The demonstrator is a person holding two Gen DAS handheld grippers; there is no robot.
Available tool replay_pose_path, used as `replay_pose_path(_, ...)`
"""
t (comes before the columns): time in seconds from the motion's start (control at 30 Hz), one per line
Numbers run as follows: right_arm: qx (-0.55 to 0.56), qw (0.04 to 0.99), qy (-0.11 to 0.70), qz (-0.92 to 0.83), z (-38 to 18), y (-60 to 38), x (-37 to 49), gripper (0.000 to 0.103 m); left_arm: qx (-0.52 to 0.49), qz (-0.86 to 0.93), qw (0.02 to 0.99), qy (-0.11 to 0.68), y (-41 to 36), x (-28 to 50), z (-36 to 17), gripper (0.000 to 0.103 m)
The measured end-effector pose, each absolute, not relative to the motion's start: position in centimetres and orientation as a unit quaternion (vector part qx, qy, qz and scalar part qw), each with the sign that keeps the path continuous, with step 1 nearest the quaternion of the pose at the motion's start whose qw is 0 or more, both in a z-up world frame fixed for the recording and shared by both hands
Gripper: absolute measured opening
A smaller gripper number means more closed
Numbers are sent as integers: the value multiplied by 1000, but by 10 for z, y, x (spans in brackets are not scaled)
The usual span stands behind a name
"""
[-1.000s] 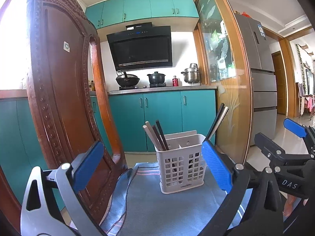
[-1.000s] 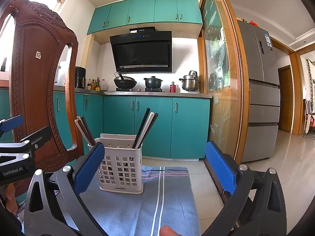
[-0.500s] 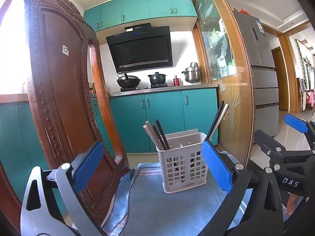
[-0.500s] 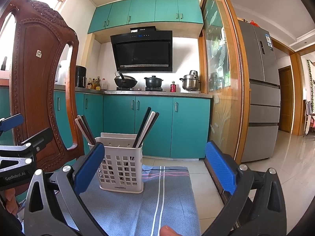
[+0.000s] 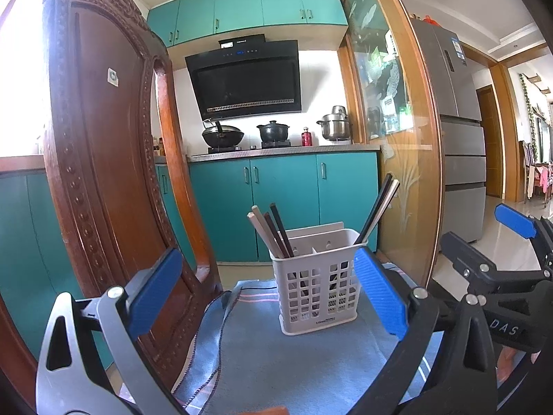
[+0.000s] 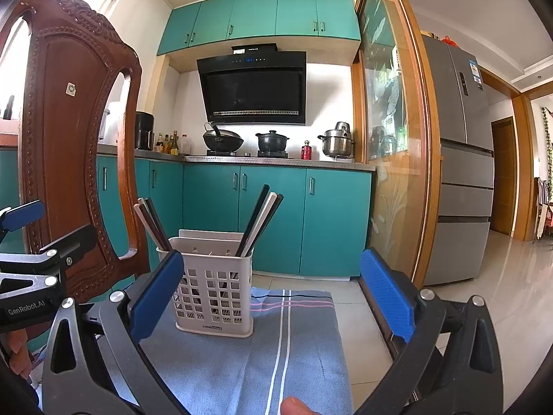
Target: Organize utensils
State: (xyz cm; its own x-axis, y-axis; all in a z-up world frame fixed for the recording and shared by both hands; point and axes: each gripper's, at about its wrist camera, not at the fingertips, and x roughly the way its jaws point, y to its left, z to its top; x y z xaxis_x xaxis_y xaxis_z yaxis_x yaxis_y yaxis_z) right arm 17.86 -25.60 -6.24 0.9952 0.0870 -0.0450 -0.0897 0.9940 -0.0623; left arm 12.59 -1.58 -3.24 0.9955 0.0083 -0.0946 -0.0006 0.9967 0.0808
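A white slotted utensil basket (image 5: 316,282) stands on a blue cloth (image 5: 293,363); it also shows in the right wrist view (image 6: 214,294). Dark and pale chopsticks lean out of its left compartment (image 5: 271,230) and its right compartment (image 5: 378,211). In the right wrist view they show at left (image 6: 152,224) and right (image 6: 261,223). My left gripper (image 5: 266,292) is open and empty, just in front of the basket. My right gripper (image 6: 271,299) is open and empty, with the basket behind its left finger. The right gripper also shows at the right of the left wrist view (image 5: 511,238).
A carved wooden chair back (image 5: 103,173) stands close on the left, beside the cloth. A glass sliding door with a wooden frame (image 5: 408,159) is to the right. Teal kitchen cabinets (image 6: 276,214), a stove with pots and a fridge (image 6: 459,173) lie beyond.
Both grippers stay open and empty. The left wrist view has shifted slightly, so the basket sits a little further right and lower. The right view is almost unchanged.
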Motion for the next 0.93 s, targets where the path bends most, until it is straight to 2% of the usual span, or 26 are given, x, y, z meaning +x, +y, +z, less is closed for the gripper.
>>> replay_pose_path(0.93, -37, 998, 29, 41, -63, -255, 181, 100, 41, 14, 996, 76, -17, 135, -37, 99)
